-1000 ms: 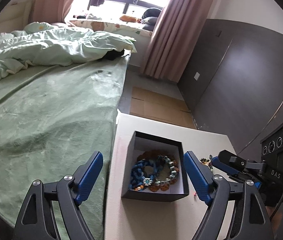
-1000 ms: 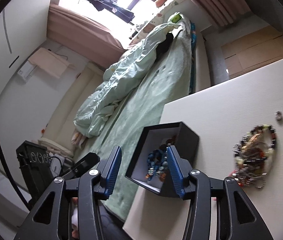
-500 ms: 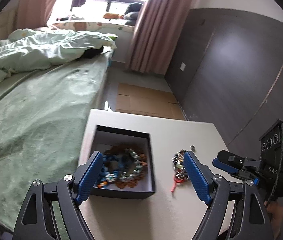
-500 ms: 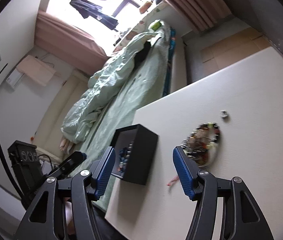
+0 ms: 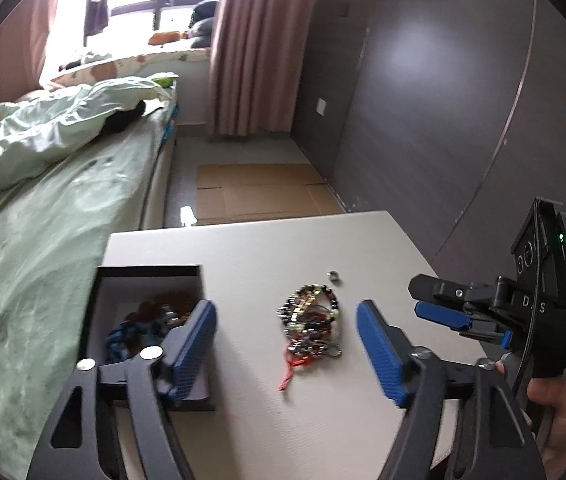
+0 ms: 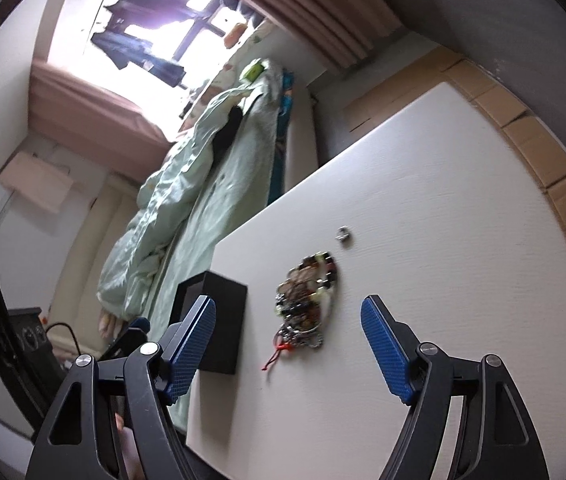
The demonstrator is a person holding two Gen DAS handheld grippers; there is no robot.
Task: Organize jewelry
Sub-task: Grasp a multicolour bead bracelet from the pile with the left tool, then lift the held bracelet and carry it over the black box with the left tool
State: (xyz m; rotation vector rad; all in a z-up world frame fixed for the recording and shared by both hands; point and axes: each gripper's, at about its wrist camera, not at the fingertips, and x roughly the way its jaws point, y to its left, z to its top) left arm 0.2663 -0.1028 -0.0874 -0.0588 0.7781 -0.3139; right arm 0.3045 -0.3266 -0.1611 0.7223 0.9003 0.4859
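Observation:
A tangled pile of beaded bracelets (image 5: 313,322) with a red cord lies on the white table (image 5: 267,248); it also shows in the right wrist view (image 6: 307,308). A small silver ring (image 5: 334,276) lies just beyond it, also in the right wrist view (image 6: 342,234). A black open box (image 5: 101,296) at the table's left holds blue and brown bead strands; in the right wrist view I see its outer wall (image 6: 223,320). My left gripper (image 5: 287,344) is open and empty, in front of the pile. My right gripper (image 6: 289,340) is open and empty, also facing the pile, and shows in the left wrist view (image 5: 443,314).
A bed with a green blanket (image 5: 35,240) runs along the table's left edge. Flattened cardboard (image 5: 259,192) lies on the floor beyond the table. A dark wall (image 5: 423,100) stands to the right.
Both grippers have swung right from the black box towards the bracelet pile. The right gripper has opened wider. The pile now sits centred between each gripper's fingers.

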